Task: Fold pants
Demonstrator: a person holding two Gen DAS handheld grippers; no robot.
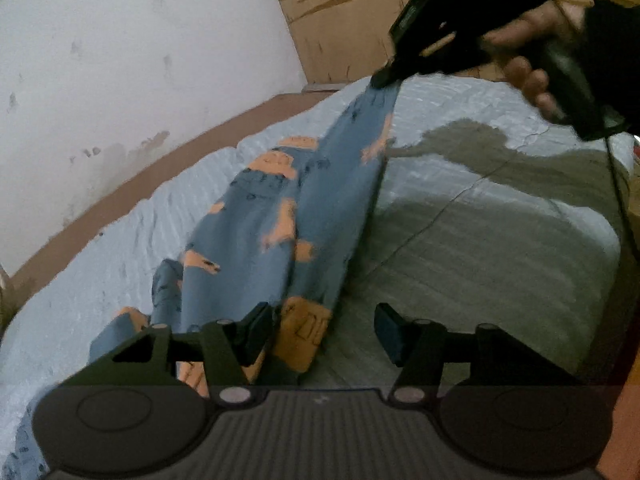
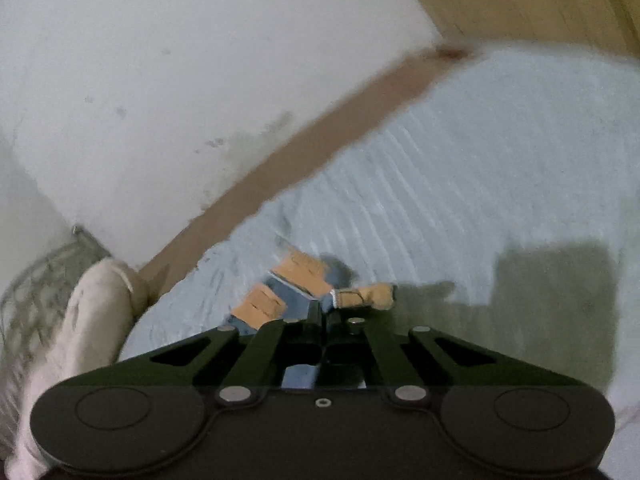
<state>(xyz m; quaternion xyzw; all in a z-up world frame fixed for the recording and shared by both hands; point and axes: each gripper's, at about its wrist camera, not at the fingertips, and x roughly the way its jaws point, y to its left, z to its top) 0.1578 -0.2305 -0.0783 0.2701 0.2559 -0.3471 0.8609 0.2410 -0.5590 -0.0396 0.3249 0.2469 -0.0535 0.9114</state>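
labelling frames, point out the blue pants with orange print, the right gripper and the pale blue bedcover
blue pants with orange print [image 1: 332,200], left wrist view, mid leg
right gripper [image 1: 382,80], left wrist view, shut tips
pale blue bedcover [image 2: 480,160], right wrist view, bare ribbed part

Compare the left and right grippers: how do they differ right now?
The right gripper is shut, its fingers pinching an edge of the pants; the left gripper is open, its fingers apart. The right gripper holds its end of the pants lifted off the bed; the left grips nothing, though cloth lies between its fingers. Both are black, hand-held, and at the same pants.
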